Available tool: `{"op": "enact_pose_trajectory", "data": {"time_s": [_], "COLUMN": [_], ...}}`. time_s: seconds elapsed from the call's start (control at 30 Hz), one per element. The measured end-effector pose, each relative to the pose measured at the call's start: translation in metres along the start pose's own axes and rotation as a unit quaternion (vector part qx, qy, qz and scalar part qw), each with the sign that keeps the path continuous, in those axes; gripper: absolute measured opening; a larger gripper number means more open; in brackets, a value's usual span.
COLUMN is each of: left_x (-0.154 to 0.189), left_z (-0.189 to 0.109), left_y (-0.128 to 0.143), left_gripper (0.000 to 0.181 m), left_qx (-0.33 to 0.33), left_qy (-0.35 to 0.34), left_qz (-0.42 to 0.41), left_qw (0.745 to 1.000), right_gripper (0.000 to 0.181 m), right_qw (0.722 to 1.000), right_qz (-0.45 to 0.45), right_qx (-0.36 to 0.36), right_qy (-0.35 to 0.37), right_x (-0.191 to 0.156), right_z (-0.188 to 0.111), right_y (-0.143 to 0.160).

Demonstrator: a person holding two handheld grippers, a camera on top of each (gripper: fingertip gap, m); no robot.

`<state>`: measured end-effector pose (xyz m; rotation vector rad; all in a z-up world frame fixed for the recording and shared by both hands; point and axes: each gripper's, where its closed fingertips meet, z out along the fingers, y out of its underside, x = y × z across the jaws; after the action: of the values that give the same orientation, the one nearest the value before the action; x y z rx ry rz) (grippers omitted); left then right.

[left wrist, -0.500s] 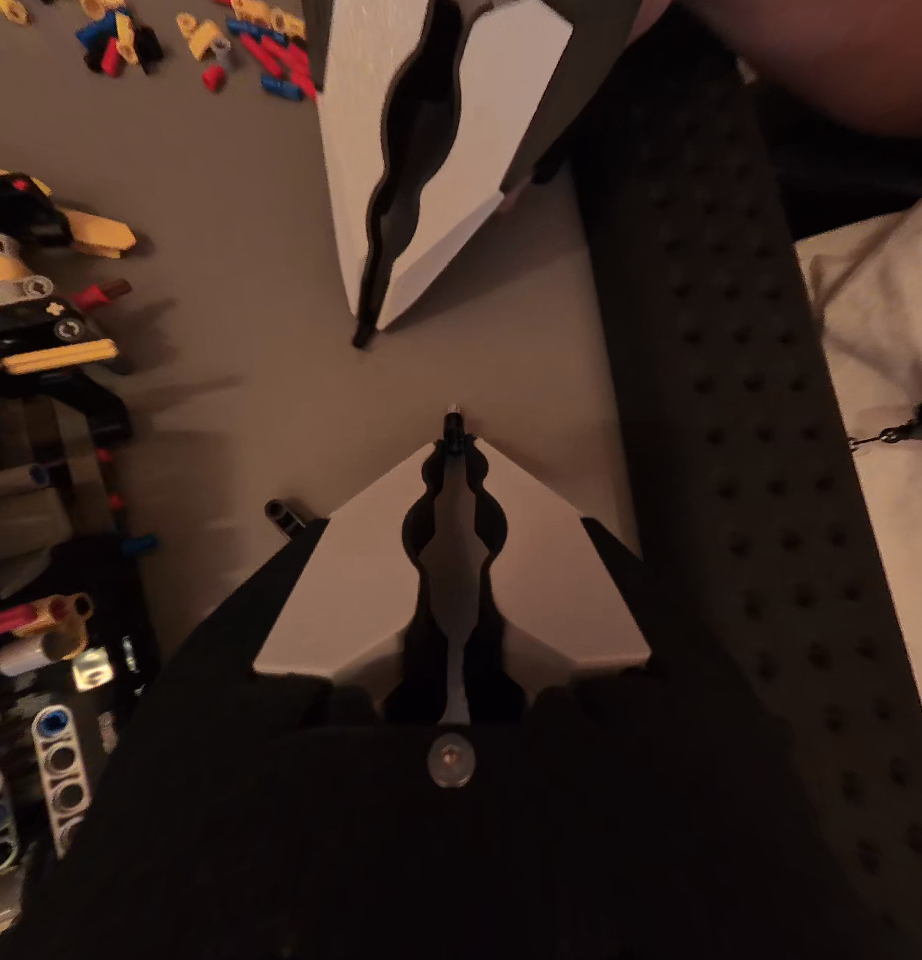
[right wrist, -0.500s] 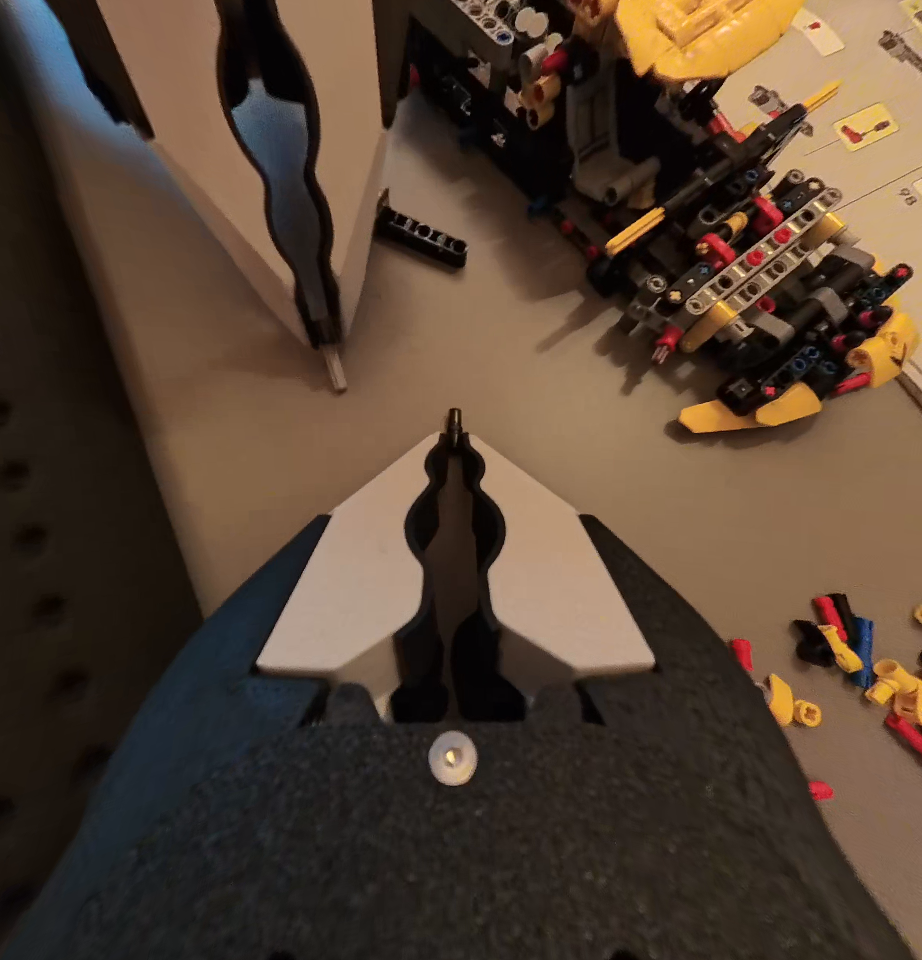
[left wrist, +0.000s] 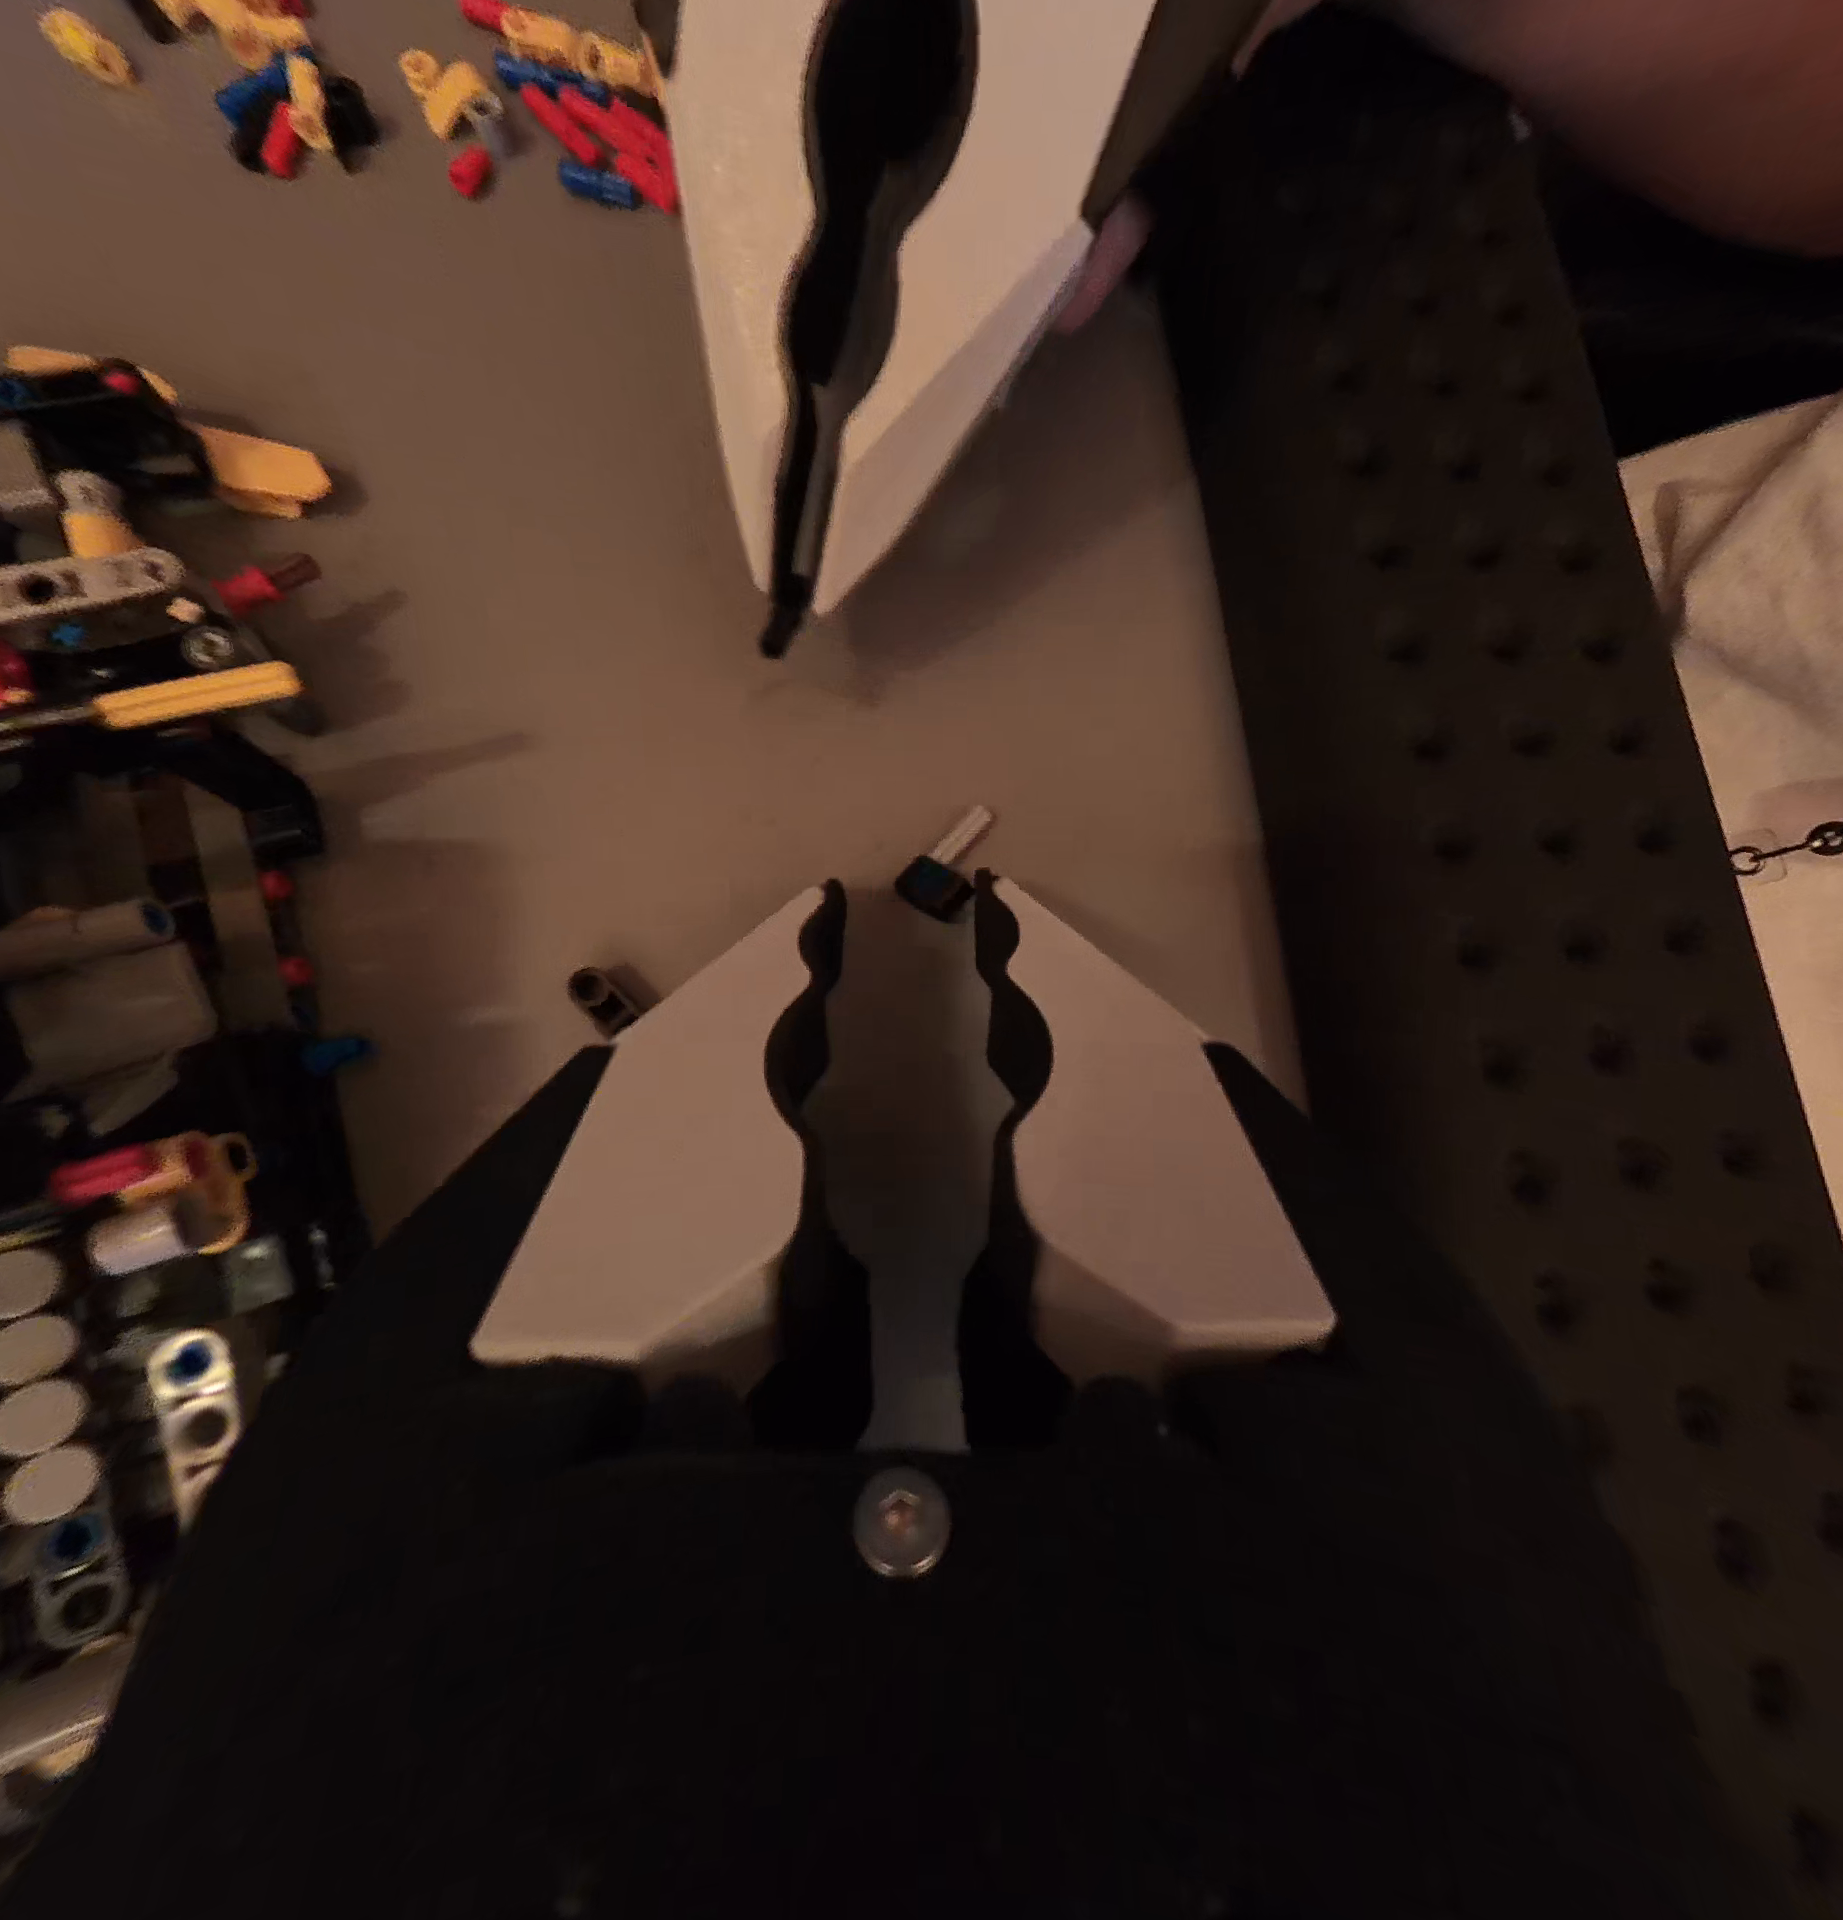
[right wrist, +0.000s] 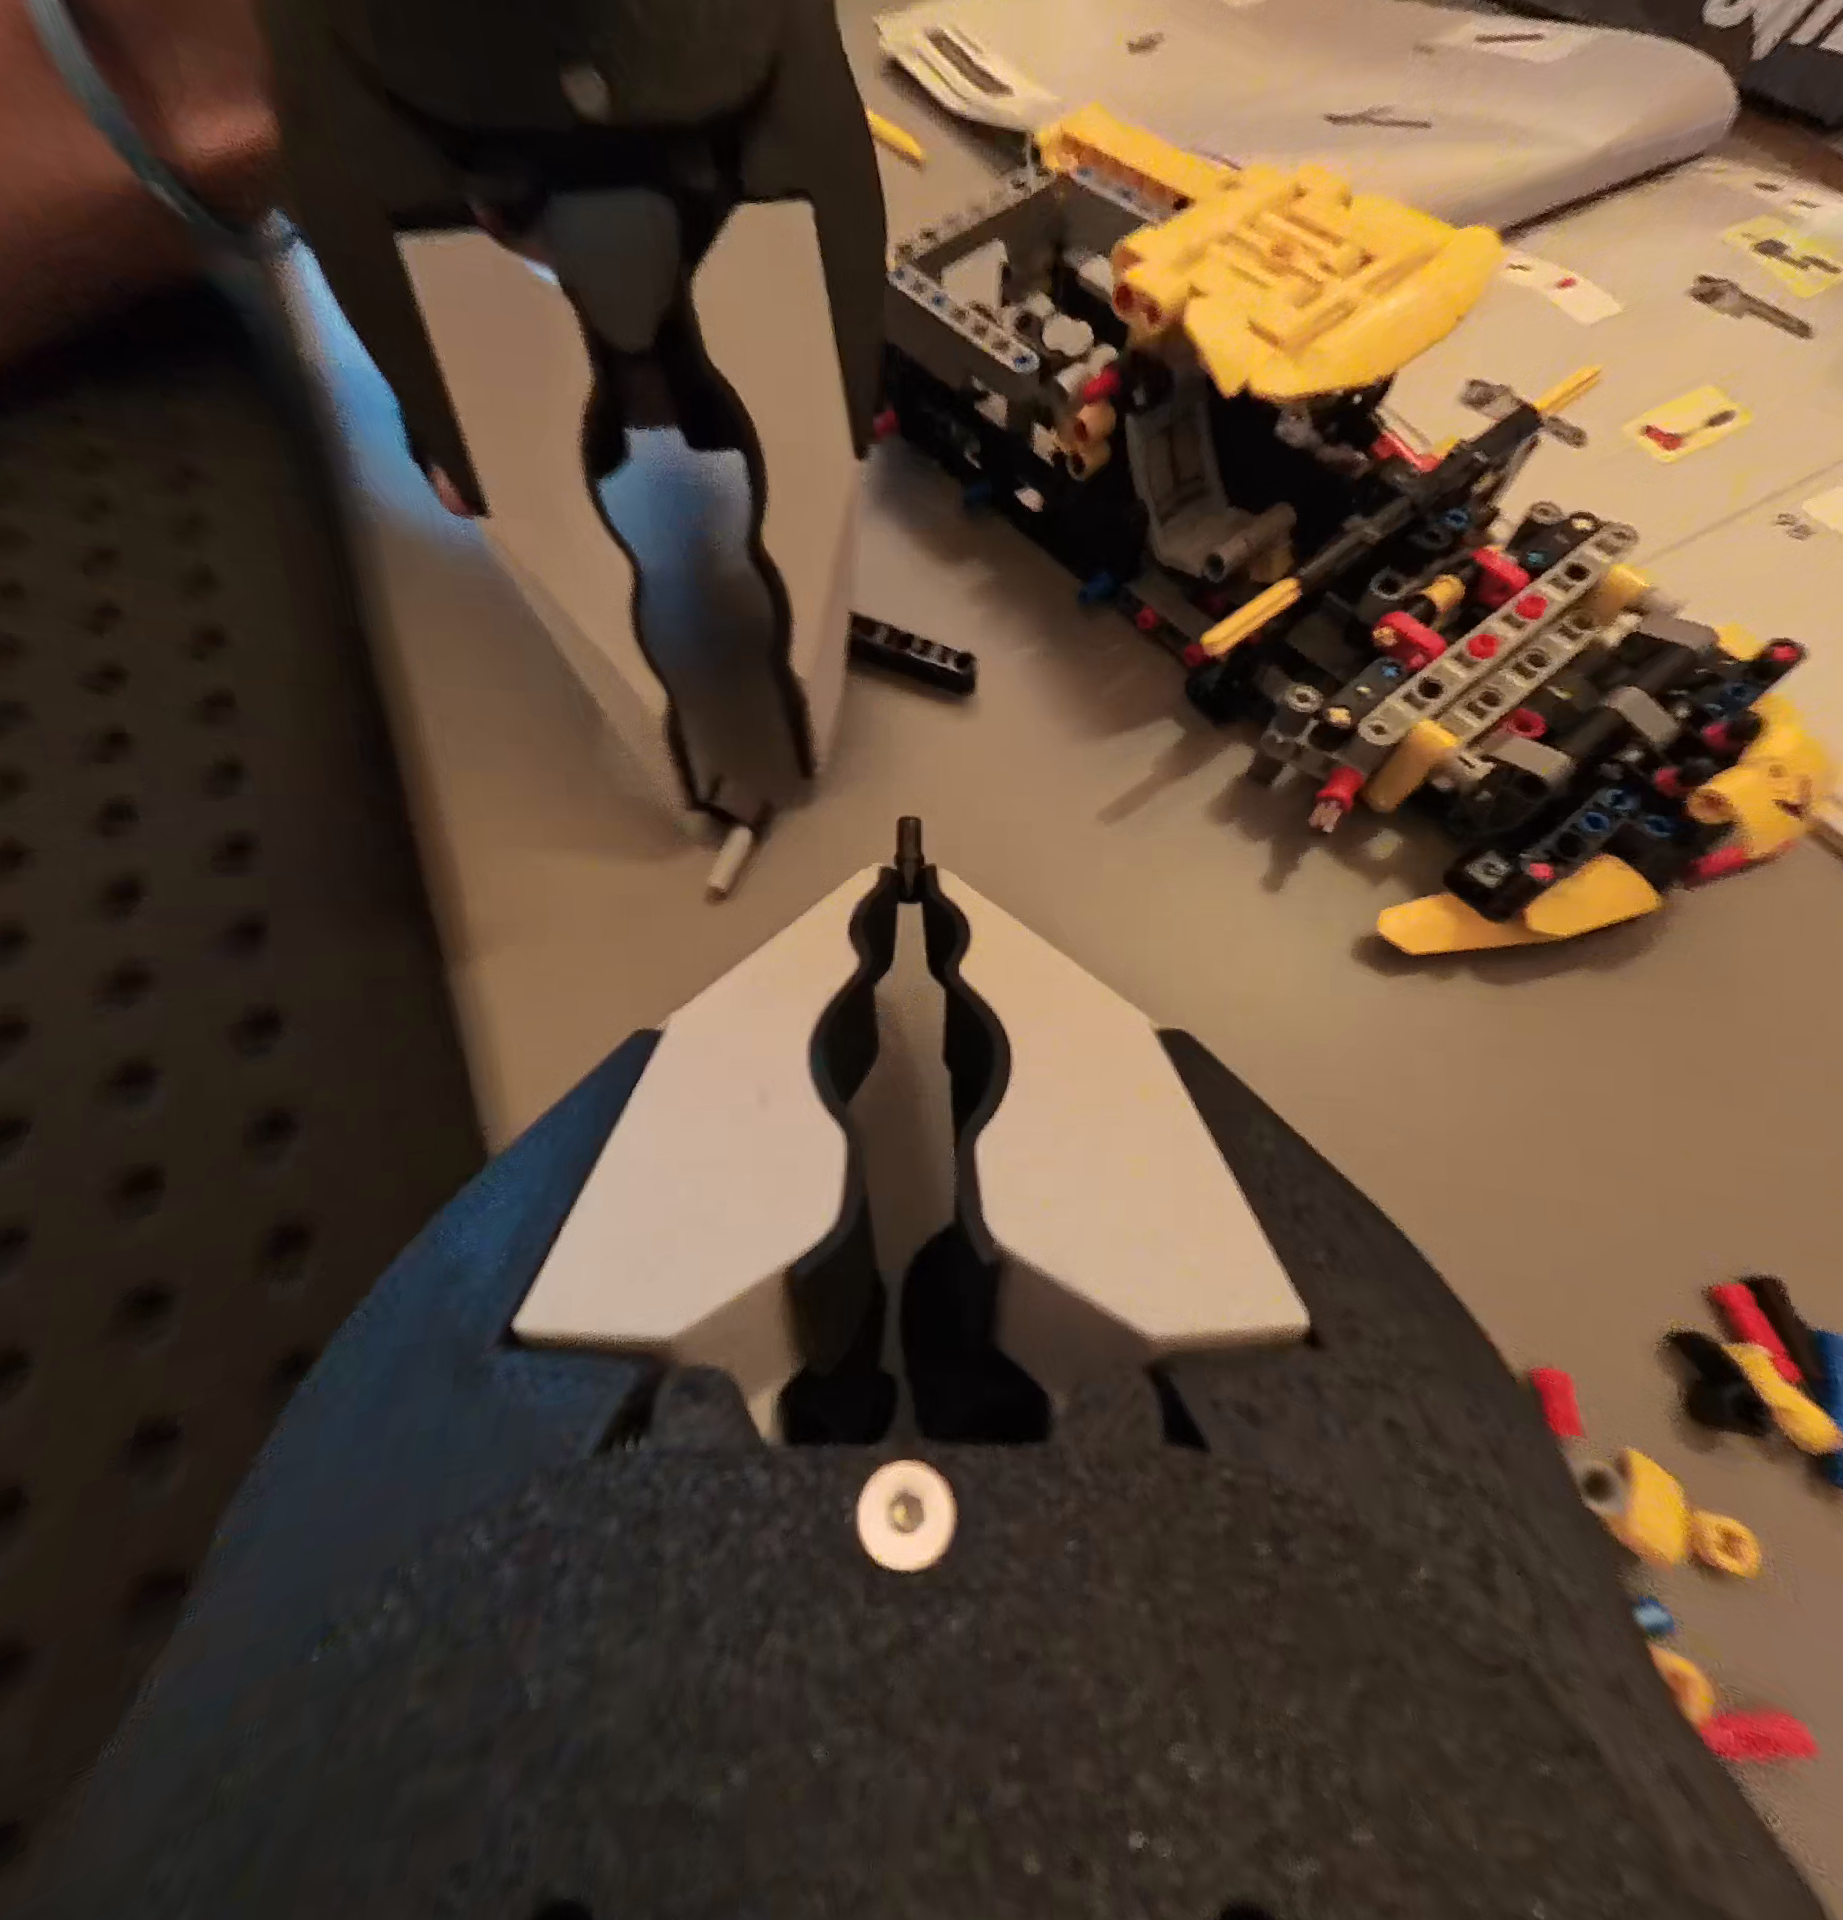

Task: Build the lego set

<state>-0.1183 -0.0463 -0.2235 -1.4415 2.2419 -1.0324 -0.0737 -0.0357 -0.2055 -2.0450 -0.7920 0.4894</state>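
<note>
My left gripper (left wrist: 906, 888) is open just above the grey table. A small black bush on a light grey axle (left wrist: 943, 878) lies tilted between its tips, against the right finger. In the right wrist view the left gripper (right wrist: 735, 816) stands upright with the grey axle (right wrist: 735, 854) at its tips. My right gripper (right wrist: 909, 881) is shut on a small black pin (right wrist: 909, 840) that sticks out past its tips. It also shows in the left wrist view (left wrist: 782, 623), pointing toward the left gripper. The partly built yellow and black model (right wrist: 1416, 623) lies to the right.
A black beam (right wrist: 912, 655) lies behind the left gripper, and a small dark connector (left wrist: 605, 987) beside it. Loose coloured pieces (right wrist: 1779, 1382) lie at the right. Instruction sheets (right wrist: 1727, 312) lie behind the model. A dark perforated mat (left wrist: 1468, 935) borders the table. One gripper's finger ends stand about 5 cm off the other's.
My left gripper has opened and let go of the bush and axle, which now rest tilted at its tips. My right gripper stays shut on the black pin.
</note>
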Motion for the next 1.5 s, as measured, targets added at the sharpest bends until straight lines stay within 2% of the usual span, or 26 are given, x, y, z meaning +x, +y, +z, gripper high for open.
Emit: {"op": "enact_pose_trajectory", "data": {"time_s": [0.13, 0.23, 0.4, 0.6, 0.7, 0.73, 0.83, 0.93, 1.13, 1.3, 1.5], "left_x": [-0.01, -0.015, -0.015, -0.011, -0.011, -0.012, -0.019, -0.026, -0.027, -0.024, -0.022], "left_z": [-0.011, -0.012, -0.02, -0.007, -0.003, -0.003, -0.005, -0.014, -0.029, -0.029, -0.028], "left_y": [-0.024, -0.029, -0.05, -0.048, -0.049, -0.049, -0.053, -0.064, -0.083, -0.087, -0.088], "left_gripper": [0.025, 0.025, 0.025, 0.024, 0.008, 0.007, 0.005, 0.004, 0.003, 0.003, 0.003], "left_qx": [0.055, 0.054, 0.088, 0.051, 0.039, 0.035, 0.031, 0.047, 0.089, 0.097, 0.098], "left_qy": [-0.062, -0.122, -0.176, -0.207, -0.225, -0.236, -0.263, -0.305, -0.344, -0.344, -0.345], "left_qz": [0.053, 0.115, 0.169, 0.221, 0.252, 0.261, 0.269, 0.273, 0.27, 0.278, 0.276], "left_qw": [0.995, 0.984, 0.966, 0.952, 0.94, 0.935, 0.926, 0.911, 0.895, 0.892, 0.892], "right_gripper": [0.003, 0.003, 0.003, 0.003, 0.004, 0.003, 0.003, 0.004, 0.005, 0.009, 0.005], "right_qw": [0.997, 0.993, 0.985, 0.985, 0.986, 0.987, 0.986, 0.98, 0.959, 0.958, 0.958], "right_qz": [0.048, 0.075, 0.105, 0.104, 0.102, 0.103, 0.113, 0.137, 0.176, 0.166, 0.169], "right_qx": [0.029, 0.048, 0.067, 0.056, 0.045, 0.046, 0.064, 0.116, 0.192, 0.197, 0.197], "right_qy": [-0.054, -0.082, -0.116, -0.125, -0.122, -0.119, -0.105, -0.09, -0.112, -0.123, -0.123], "right_x": [-0.01, -0.013, -0.017, -0.02, -0.02, -0.019, -0.011, -0.001, 0.003, -0.003, -0.003], "right_z": [-0.001, -0.004, -0.01, -0.008, -0.006, -0.006, -0.01, -0.017, -0.033, -0.033, -0.032], "right_y": [-0.01, -0.016, -0.021, -0.02, -0.017, -0.017, -0.021, -0.036, -0.057, -0.06, -0.06]}}
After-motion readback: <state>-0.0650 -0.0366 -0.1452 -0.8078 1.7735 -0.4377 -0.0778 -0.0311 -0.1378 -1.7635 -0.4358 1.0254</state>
